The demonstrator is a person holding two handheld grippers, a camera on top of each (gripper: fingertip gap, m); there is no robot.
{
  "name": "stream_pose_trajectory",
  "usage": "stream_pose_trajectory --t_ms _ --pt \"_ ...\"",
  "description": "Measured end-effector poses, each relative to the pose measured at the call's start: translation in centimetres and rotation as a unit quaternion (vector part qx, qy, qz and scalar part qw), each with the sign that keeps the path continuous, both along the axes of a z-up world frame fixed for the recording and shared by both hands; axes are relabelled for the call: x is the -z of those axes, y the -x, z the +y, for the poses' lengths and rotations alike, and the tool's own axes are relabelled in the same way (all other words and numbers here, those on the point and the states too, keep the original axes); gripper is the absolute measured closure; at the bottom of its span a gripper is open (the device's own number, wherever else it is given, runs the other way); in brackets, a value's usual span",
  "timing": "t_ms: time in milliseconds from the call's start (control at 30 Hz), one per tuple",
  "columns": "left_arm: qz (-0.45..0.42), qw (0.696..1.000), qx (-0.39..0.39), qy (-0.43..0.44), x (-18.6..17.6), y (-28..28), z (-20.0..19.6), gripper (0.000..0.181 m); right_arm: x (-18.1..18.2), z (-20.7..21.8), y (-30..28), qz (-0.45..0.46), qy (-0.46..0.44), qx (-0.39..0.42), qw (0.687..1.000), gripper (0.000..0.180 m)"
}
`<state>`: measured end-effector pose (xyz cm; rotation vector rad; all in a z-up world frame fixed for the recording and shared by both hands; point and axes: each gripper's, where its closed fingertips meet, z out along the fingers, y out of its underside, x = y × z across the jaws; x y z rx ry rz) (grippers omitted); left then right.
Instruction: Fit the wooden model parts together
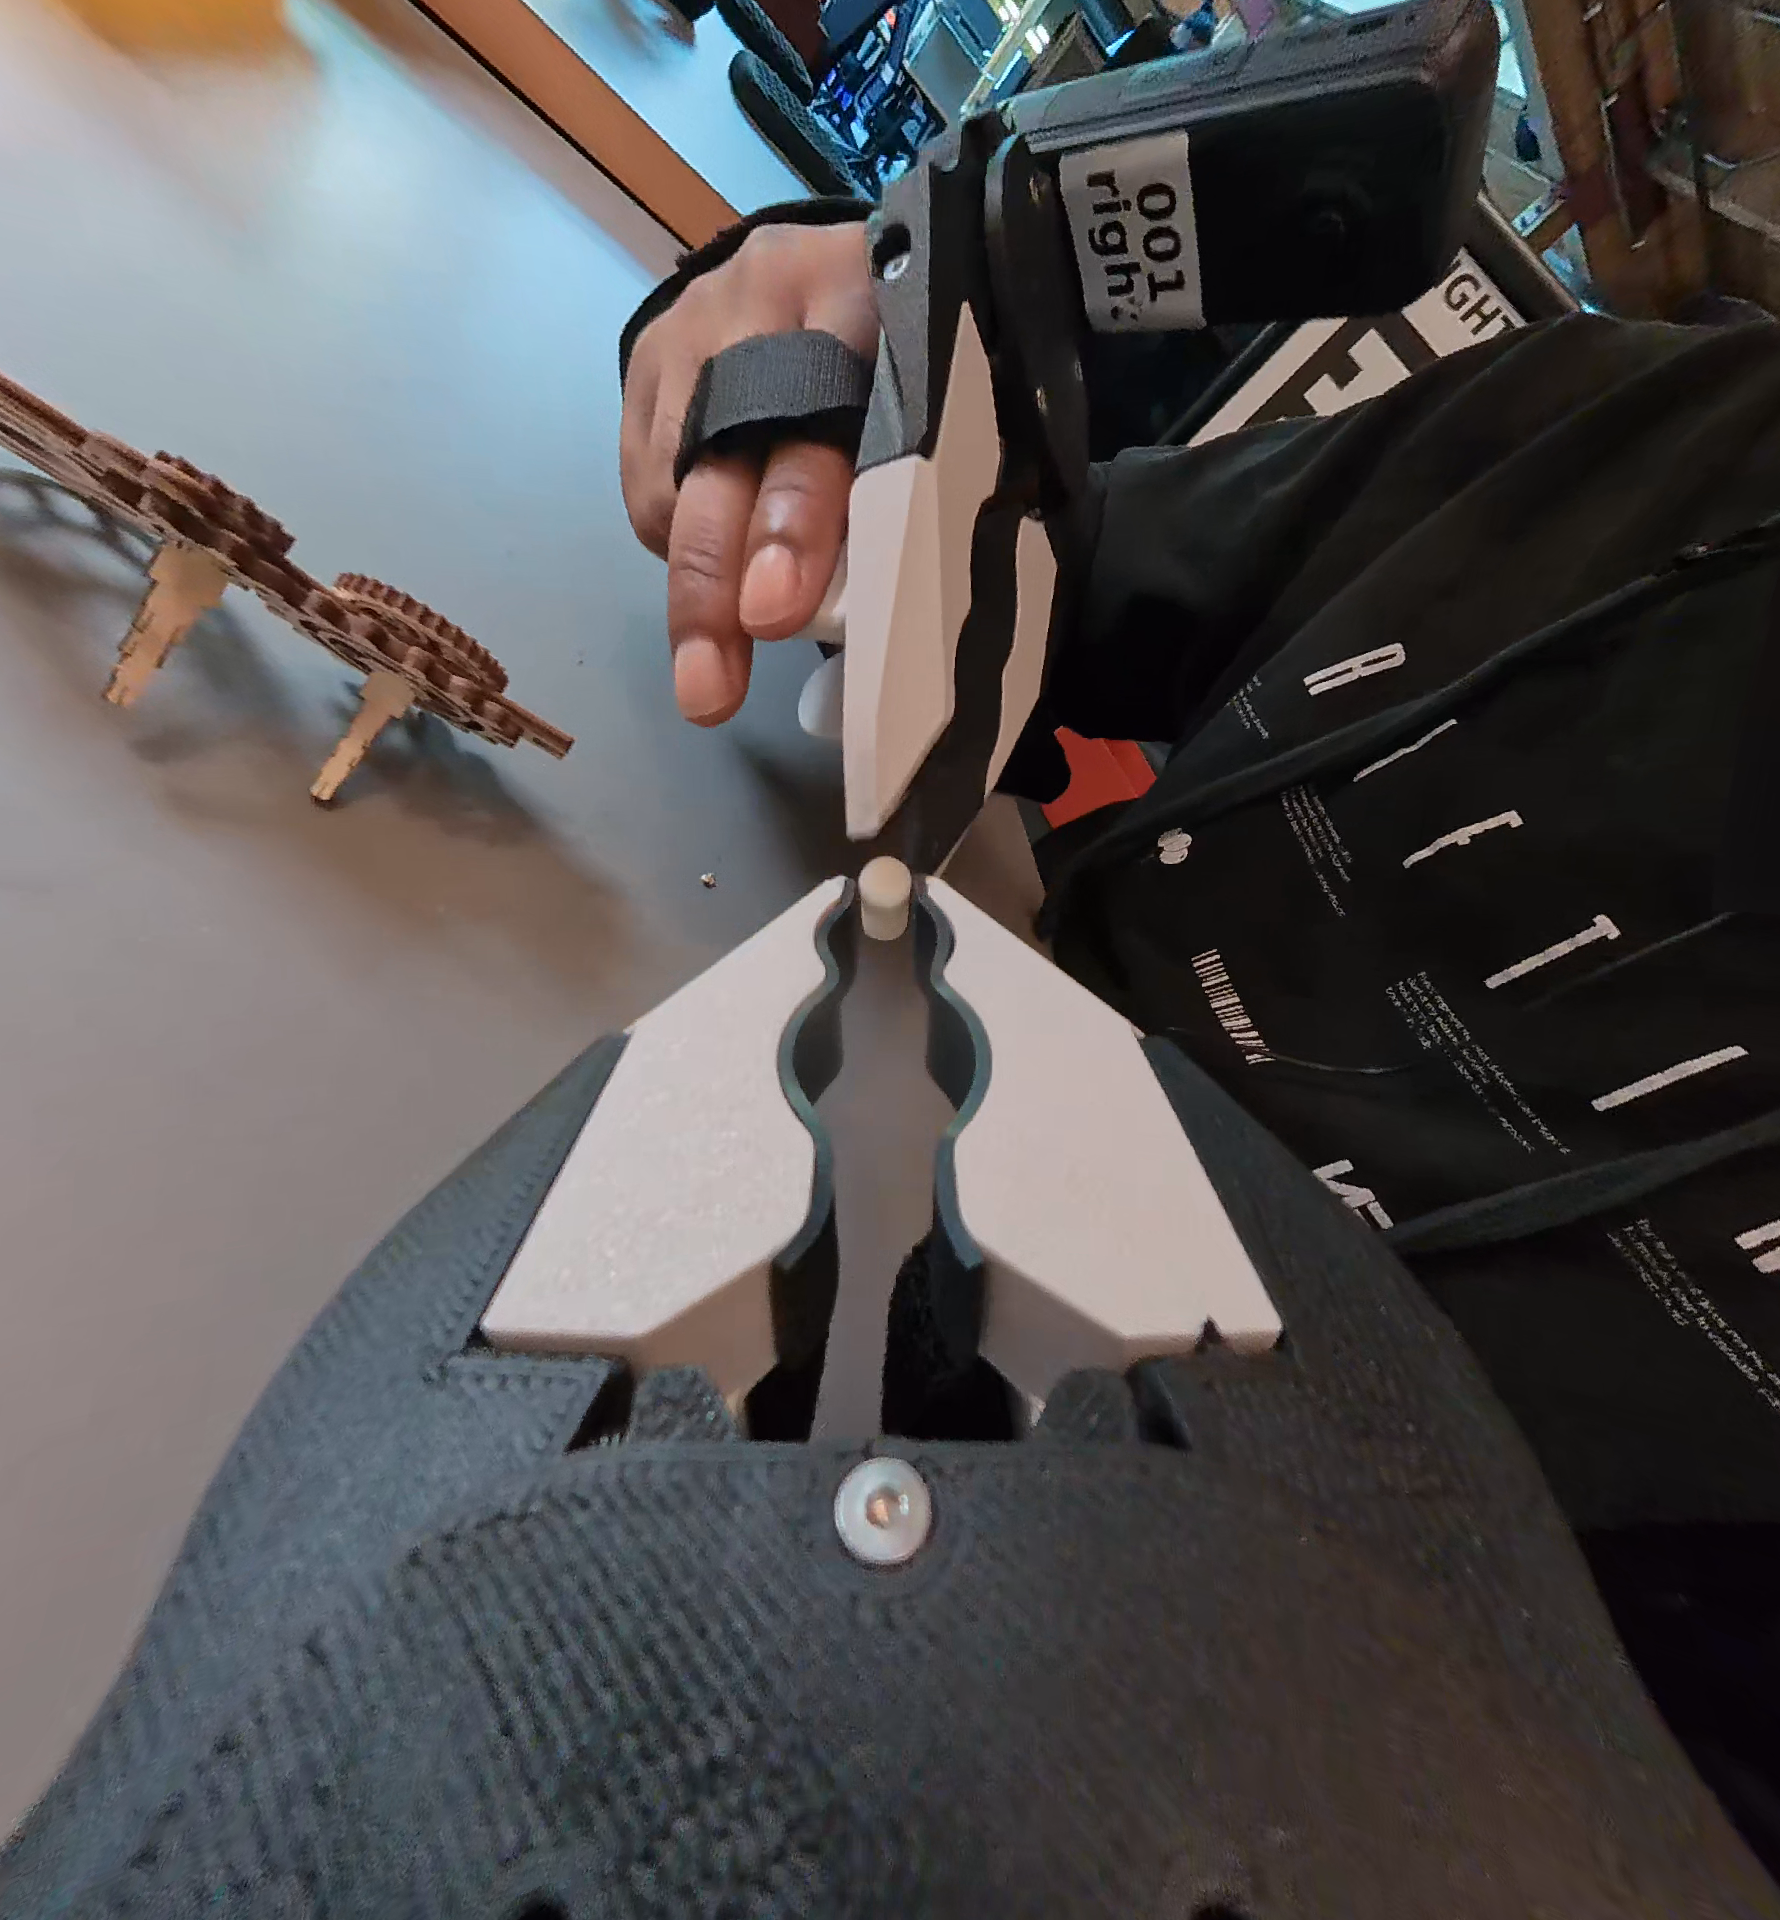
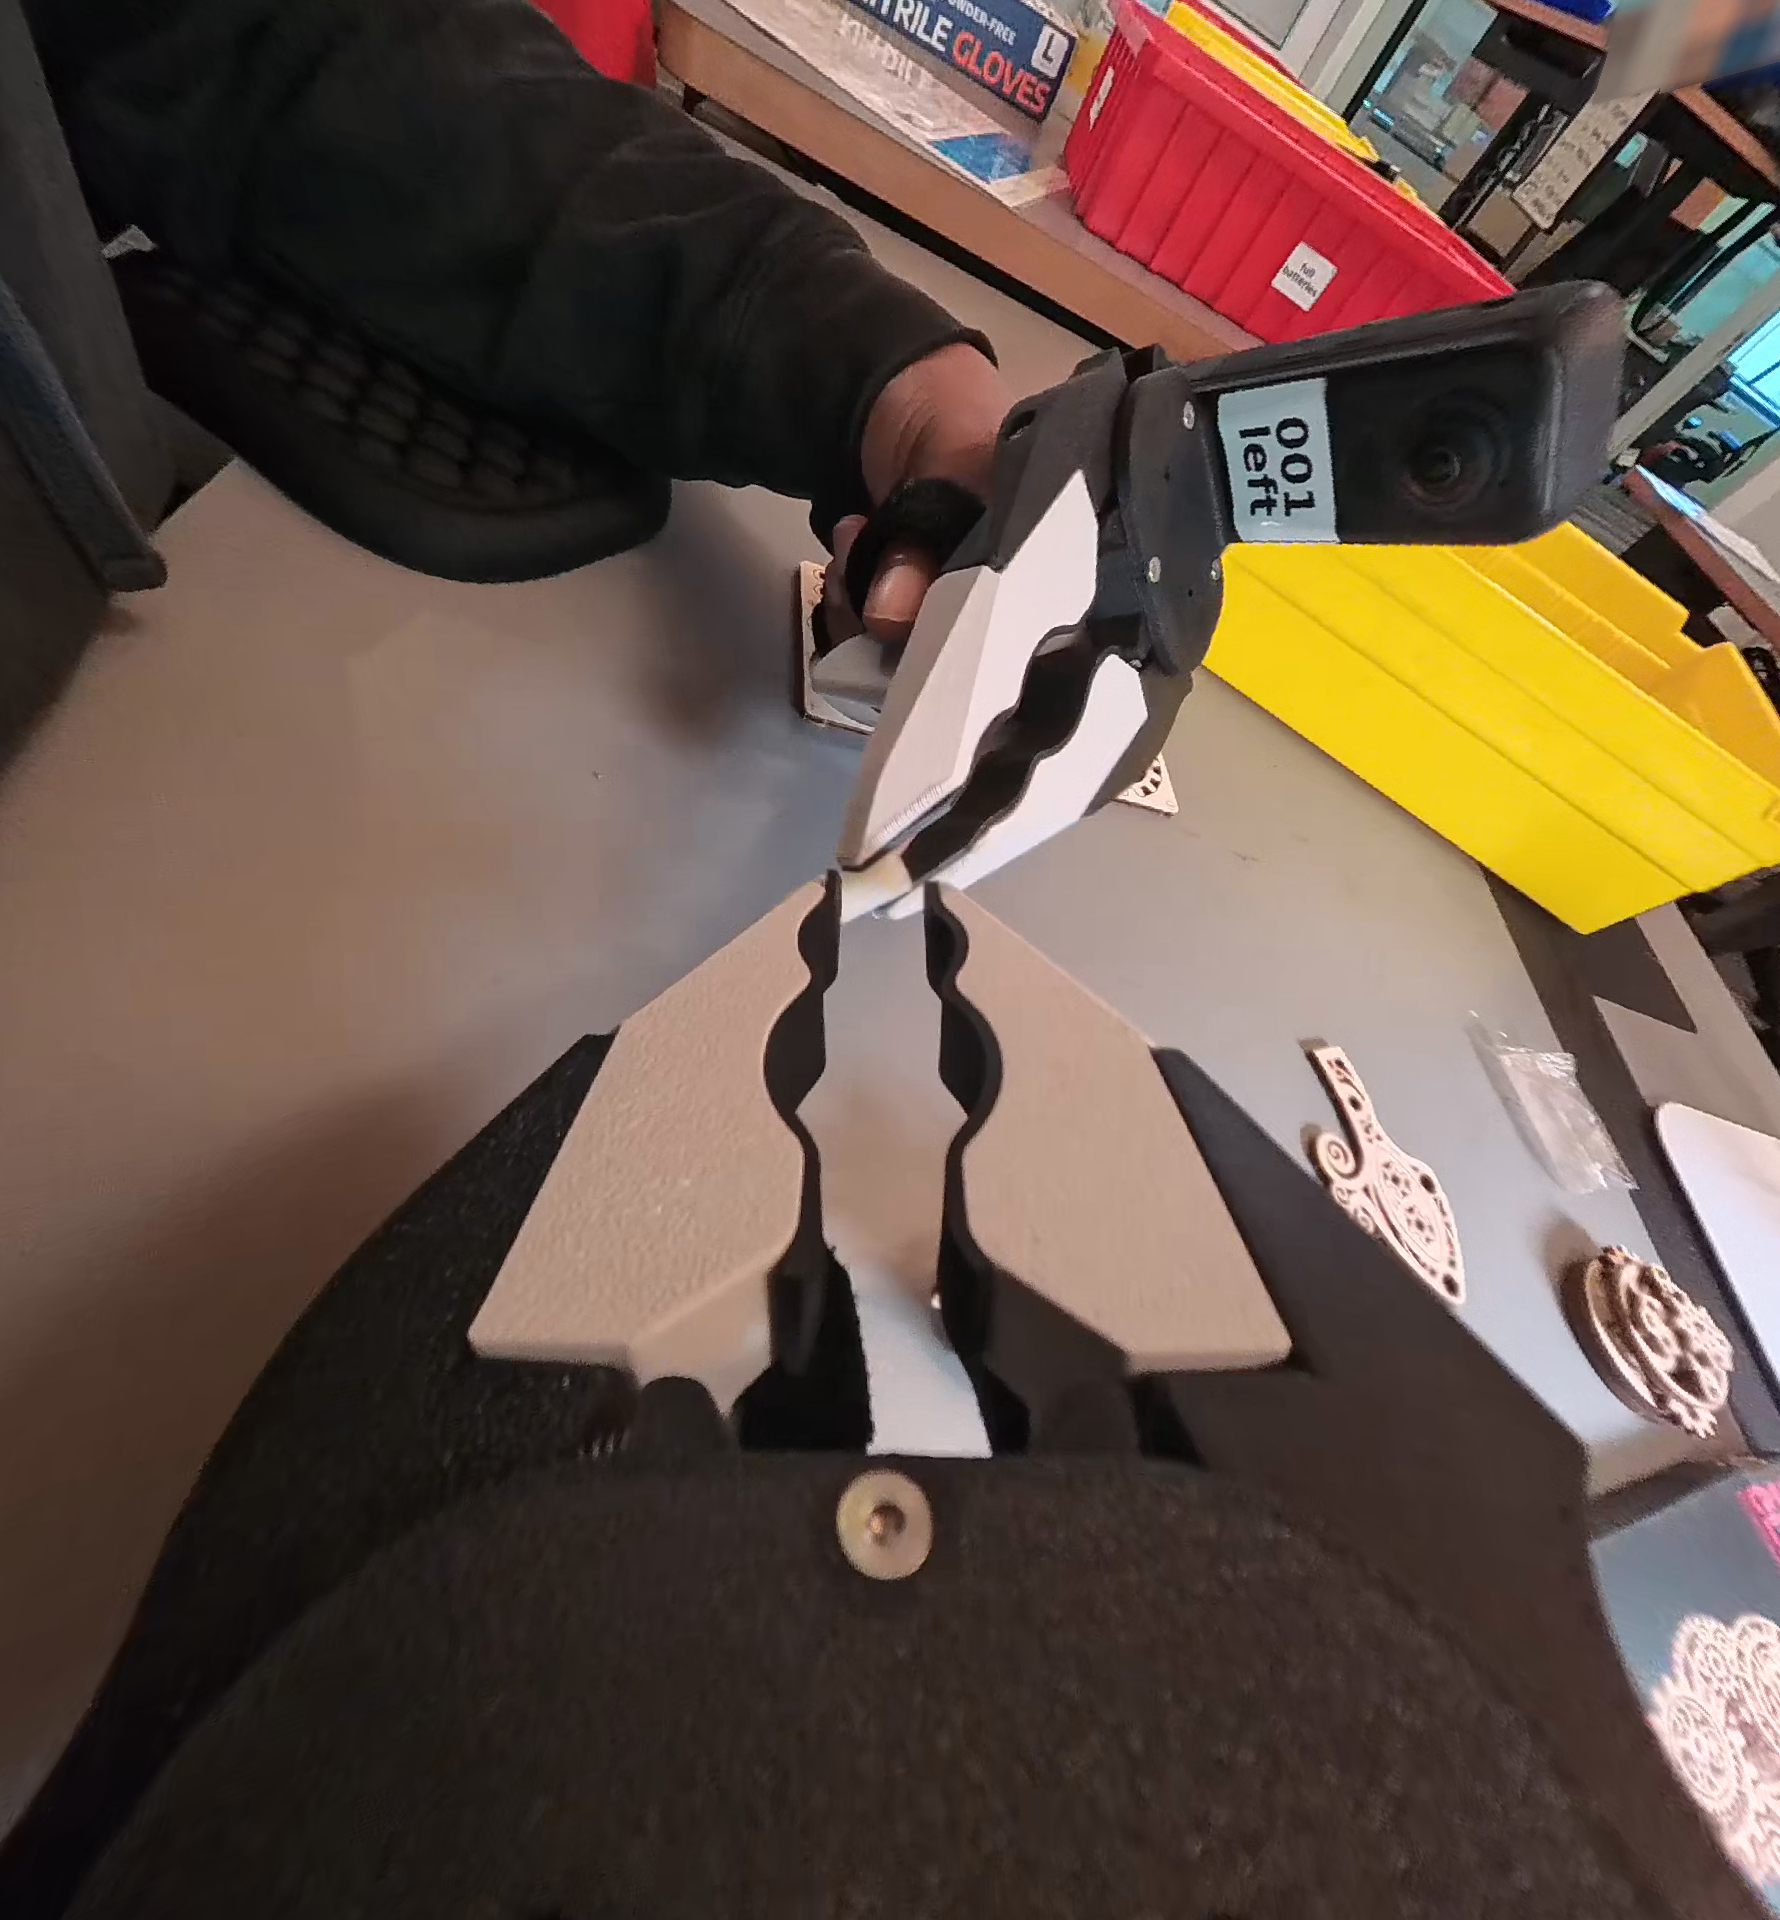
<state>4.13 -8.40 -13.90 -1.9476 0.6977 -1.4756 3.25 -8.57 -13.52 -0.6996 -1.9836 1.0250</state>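
I hold two white-and-black two-finger grippers above a grey table [image 2: 346, 935], their tips meeting in mid-air so that one small part can be shared between them.

My left gripper [image 1: 884, 896] pinches a short, pale wooden peg [image 1: 884, 900] at its very tips, jaws narrowed onto it. The peg's rounded end sticks out forward, I judge so that the other gripper can reach it.

My right gripper [image 2: 878, 891] comes at the peg from the opposite side. In its own view its jaws stand a little apart, with the pale peg [image 2: 870, 891] at the gap between their tips; whether they grip it or only bracket it I cannot tell. From the left view this gripper [image 1: 901, 831] looks narrow and its tip sits just above the peg.

The rest of the model waits on the table. A brown wooden gear assembly on pale legs [image 1: 273, 582] stands well off to my left. Loose laser-cut wooden pieces [image 2: 1385, 1184] and a small stack of gears [image 2: 1644, 1340] lie to my right, near a yellow plastic bin [image 2: 1488, 707].

My judgement: this is a handover or re-grip, turning the peg so it can later be pressed into the assembly.
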Motion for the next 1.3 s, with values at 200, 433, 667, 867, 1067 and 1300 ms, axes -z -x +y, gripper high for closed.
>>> stream_pose_trajectory --t_ms 200,433,667,867,1067,1300 --pt "-0.009 1.0 0.006 0.012 0.1 -0.4 -0.2 0.173 0.3 -0.8 0.4 0.009 -0.026 -0.003 1.0 0.164" --pt "-0.044 0.998 0.01 0.035 -0.3 -0.2 -0.2 0.173 0.3 -0.7 0.4 0.017 -0.056 0.001 0.998 0.166" --pt "-0.099 0.993 0.008 0.06 -1.3 0.0 0.0 0.165 -0.2 -0.3 0.4 0.021 -0.041 0.011 0.999 0.171" --pt "-0.101 0.994 -0.043 0.022 -2.1 1.9 1.4 0.151 -1.6 1.3 0.4 0.035 0.039 0.031 0.998 0.172" --pt "-0.09 0.995 -0.043 -0.001 -2.6 1.0 1.3 0.164 -2.6 1.6 0.5 0.058 0.068 0.037 0.995 0.172" --pt "-0.076 0.996 -0.04 -0.007 -2.6 1.0 1.1 0.173 -2.2 1.2 0.6 0.051 0.071 0.029 0.996 0.171"
